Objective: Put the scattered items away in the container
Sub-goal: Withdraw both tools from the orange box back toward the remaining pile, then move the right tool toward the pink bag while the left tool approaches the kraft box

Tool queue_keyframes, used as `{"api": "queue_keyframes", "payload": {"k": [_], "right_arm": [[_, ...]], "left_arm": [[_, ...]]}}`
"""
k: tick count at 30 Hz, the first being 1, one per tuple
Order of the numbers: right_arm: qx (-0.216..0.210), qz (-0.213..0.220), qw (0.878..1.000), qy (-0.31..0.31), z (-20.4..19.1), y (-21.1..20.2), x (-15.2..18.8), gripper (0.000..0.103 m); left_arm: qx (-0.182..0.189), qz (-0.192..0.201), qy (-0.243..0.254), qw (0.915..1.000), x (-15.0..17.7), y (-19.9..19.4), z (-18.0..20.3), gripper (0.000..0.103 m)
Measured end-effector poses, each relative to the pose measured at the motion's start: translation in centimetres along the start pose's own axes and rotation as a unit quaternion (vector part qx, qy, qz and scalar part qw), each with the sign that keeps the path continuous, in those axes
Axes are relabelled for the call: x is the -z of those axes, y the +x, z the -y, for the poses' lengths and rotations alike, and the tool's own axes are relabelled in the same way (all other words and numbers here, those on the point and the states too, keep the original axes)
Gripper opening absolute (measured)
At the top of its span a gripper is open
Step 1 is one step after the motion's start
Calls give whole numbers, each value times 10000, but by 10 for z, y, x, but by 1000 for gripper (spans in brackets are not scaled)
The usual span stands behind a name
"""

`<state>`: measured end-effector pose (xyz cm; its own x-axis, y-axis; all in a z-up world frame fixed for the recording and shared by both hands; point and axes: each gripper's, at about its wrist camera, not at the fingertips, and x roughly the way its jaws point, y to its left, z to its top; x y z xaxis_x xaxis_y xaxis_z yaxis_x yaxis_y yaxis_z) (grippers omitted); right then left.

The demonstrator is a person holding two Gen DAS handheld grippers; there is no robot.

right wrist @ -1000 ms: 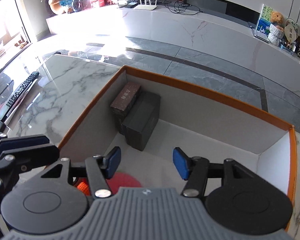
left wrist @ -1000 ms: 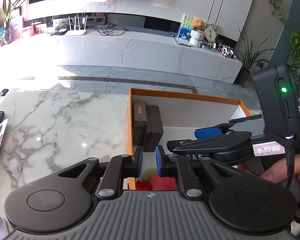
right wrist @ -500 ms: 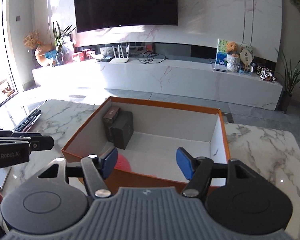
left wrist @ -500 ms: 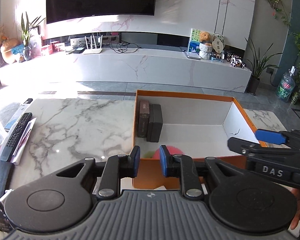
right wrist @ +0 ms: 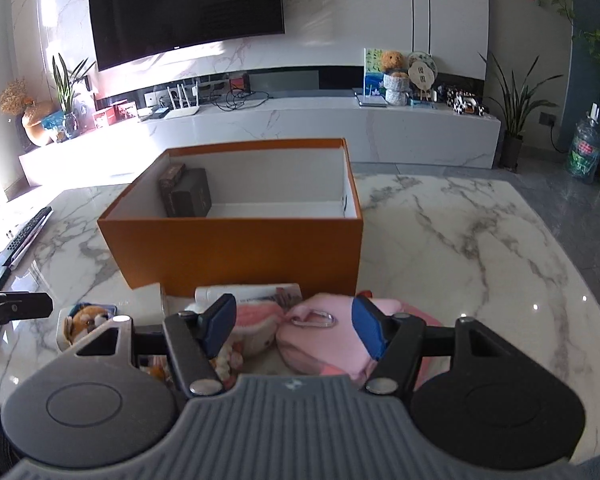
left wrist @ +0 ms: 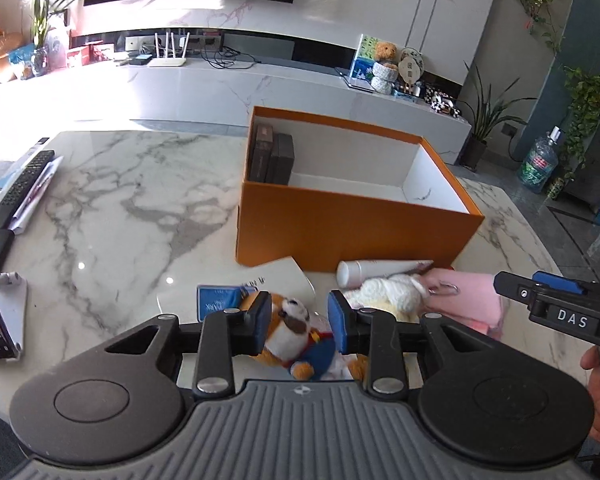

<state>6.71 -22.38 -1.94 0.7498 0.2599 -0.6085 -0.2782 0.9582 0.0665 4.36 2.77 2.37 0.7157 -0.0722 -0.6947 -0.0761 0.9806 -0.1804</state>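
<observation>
Marble tabletop [right wrist: 480, 240] carries a clutter of small things on the near side of the orange box [left wrist: 352, 236]. Left gripper [left wrist: 299, 317] hangs over a plush dog [left wrist: 290, 332], jaws opening, nothing held; best to straddle the dog's body before closing. Right gripper [right wrist: 294, 326] stands wide and empty above a pink pouch [right wrist: 324, 340], which calls for a bite on its bulk, not its clip. A white tube [left wrist: 380, 269] lies just behind, against the box wall. Farther in, two dark packs [right wrist: 186, 196] already stand inside
</observation>
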Motion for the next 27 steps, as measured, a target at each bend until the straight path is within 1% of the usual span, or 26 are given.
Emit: {"api": "queue_keyframes", "payload": {"k": [1,2,3,4,6,10,14,17,19,21,25,27], "right_arm": [[-36,-68,10000,28,1,-1,6,65],[-64,-150,9999,53,2,-1,12,57],[-63,-233,9997,71,2,0,18,55],[-55,-315,9995,68,2,1,22,54],[-100,-460,9989,42,0,3,33,49],[-152,-683,9975,58,-2,4,47,46],[-350,-817,9960,49,-8,4,51,46],[-570,-863,9946,-92,-19,4,49,47],[-685,-886,9935,-201,-29,7,47,50],[-813,-953,9917,-293,-39,12,43,56],[-993,-1158,9872,-469,-60,27,40,60],[-1034,-1253,9847,-635,-71,33,39,66]], "left_arm": [[28,-76,42,10000,4,0,2,36],[63,-166,84,9998,9,1,4,36],[104,-230,107,9996,13,2,6,36],[152,-277,124,9994,16,2,7,36],[222,-378,137,9989,24,2,9,36],[307,-574,167,9977,36,4,15,35],[173,-726,299,9968,43,8,21,35],[53,-847,339,9958,46,11,20,35],[-66,-914,340,9952,46,13,17,35],[-178,-955,324,9947,46,14,12,34],[-300,-979,200,9945,44,15,-3,33],[-357,-976,123,9945,43,16,-10,33]]}}
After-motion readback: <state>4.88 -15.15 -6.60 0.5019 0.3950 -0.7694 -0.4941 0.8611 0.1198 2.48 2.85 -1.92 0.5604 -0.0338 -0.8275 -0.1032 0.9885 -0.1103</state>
